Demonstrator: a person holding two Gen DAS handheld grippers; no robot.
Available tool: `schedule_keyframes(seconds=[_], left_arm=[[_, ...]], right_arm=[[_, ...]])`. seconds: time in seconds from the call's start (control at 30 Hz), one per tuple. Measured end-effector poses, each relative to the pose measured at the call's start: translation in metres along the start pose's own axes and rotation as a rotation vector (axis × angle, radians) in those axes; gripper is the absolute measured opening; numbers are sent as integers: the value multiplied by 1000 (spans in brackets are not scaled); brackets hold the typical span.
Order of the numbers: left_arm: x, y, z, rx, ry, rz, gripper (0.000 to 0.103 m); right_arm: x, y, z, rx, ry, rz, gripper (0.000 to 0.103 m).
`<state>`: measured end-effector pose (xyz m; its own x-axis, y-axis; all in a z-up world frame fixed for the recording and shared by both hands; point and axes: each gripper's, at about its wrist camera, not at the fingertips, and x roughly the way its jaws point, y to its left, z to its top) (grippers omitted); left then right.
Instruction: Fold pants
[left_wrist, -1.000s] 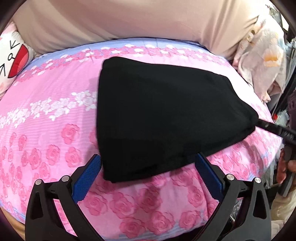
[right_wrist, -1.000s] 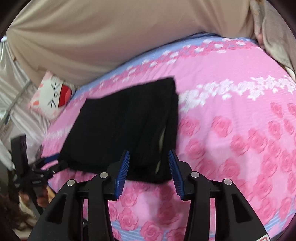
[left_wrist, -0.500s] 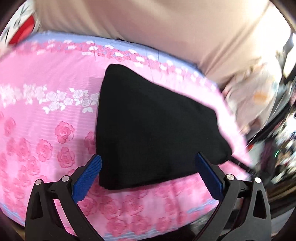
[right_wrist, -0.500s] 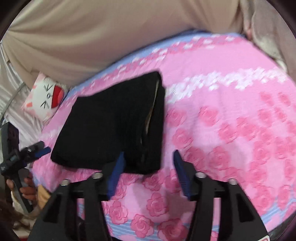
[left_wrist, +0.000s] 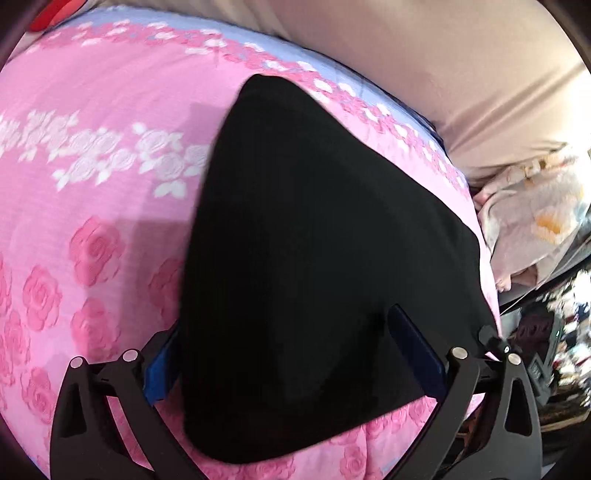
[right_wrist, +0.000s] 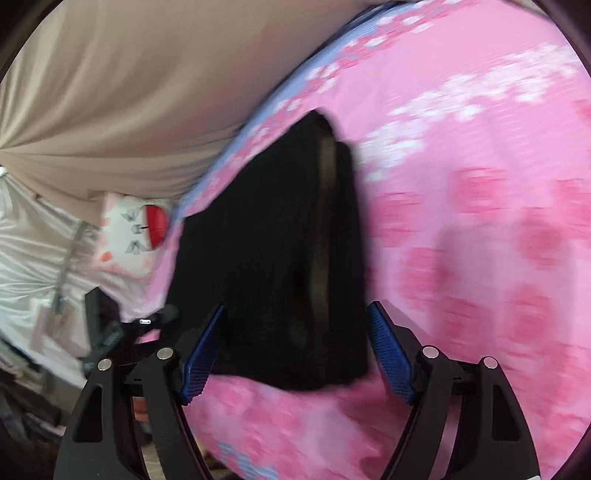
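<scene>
The black pants (left_wrist: 314, 240) lie folded into a compact stack on the pink rose-print bed cover (left_wrist: 92, 166). My left gripper (left_wrist: 291, 354) is open, its blue-padded fingers (left_wrist: 159, 373) straddling the near end of the stack. In the right wrist view the pants (right_wrist: 266, 258) show their layered open edge with a paler inner band. My right gripper (right_wrist: 299, 350) is open around the near edge of the stack, touching nothing that I can see. The left gripper shows at the left of that view (right_wrist: 122, 332).
A beige curtain (right_wrist: 129, 92) hangs behind the bed. A white cartoon-face pillow (right_wrist: 129, 229) lies at the bed's far end. Crumpled floral bedding (left_wrist: 535, 221) lies beyond the bed's right edge, with dark clutter (left_wrist: 546, 350) below it.
Both grippers have moved in closer to the pants, so the stack now fills more of each view. The right gripper's jaws have widened. The pants have not moved.
</scene>
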<state>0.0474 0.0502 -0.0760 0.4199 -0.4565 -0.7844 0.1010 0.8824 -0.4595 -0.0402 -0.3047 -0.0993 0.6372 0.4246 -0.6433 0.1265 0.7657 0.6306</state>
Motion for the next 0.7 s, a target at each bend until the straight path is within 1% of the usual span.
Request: schedule_keyframes(seconds=[0.03,0.07,0.13,0.17,0.2,0.23,0.3,0.37,0.4,0.43,0.47,0.5,0.53,0.57,0.6,0.67,0.7], left_arm=[[3,-3,2,12,-14,30,79],[3,-6,4,23,-19,39,69],[-2,-5,8,29,-13,20,43],[-13,-8,8,44,-24,10,38],[-21,-9,6,59,-33,4,32],[-37,-12,1,77,-34,-9,31],[-53,-15,-13,94,6,-40,31],[-57,-17,-31,114,43,-31,33],[-53,-16,-39,122,56,-16,36],[-47,-13,-48,127,72,15,43],[-41,-10,-53,127,74,38,50],[-37,-8,-56,114,51,69,68],[-38,-4,-57,96,36,104,86],[-40,-3,-55,75,11,146,91],[-42,-5,-53,76,-13,159,93],[-39,-9,-49,99,-11,172,93],[-35,-9,-47,103,3,159,93]], right_arm=[[6,4,4,-24,-3,-21,58],[15,10,7,-48,0,-48,44],[11,20,11,-62,-17,-29,35],[2,30,12,-95,-36,-32,33],[-8,39,11,-116,-47,-17,33],[-16,44,9,-127,-48,-2,33],[-34,54,-1,-154,-44,-3,33],[-45,54,-16,-161,-11,-35,35],[-45,48,-24,-143,8,-53,37],[-42,41,-31,-129,22,-73,44],[-36,32,-37,-118,42,-110,56],[-33,25,-39,-106,50,-139,61],[-33,17,-41,-76,45,-144,62],[-35,15,-38,-51,36,-117,64],[-37,14,-33,-31,34,-112,64],[-35,14,-25,-31,22,-108,72],[-29,12,-21,-32,33,-103,73]])
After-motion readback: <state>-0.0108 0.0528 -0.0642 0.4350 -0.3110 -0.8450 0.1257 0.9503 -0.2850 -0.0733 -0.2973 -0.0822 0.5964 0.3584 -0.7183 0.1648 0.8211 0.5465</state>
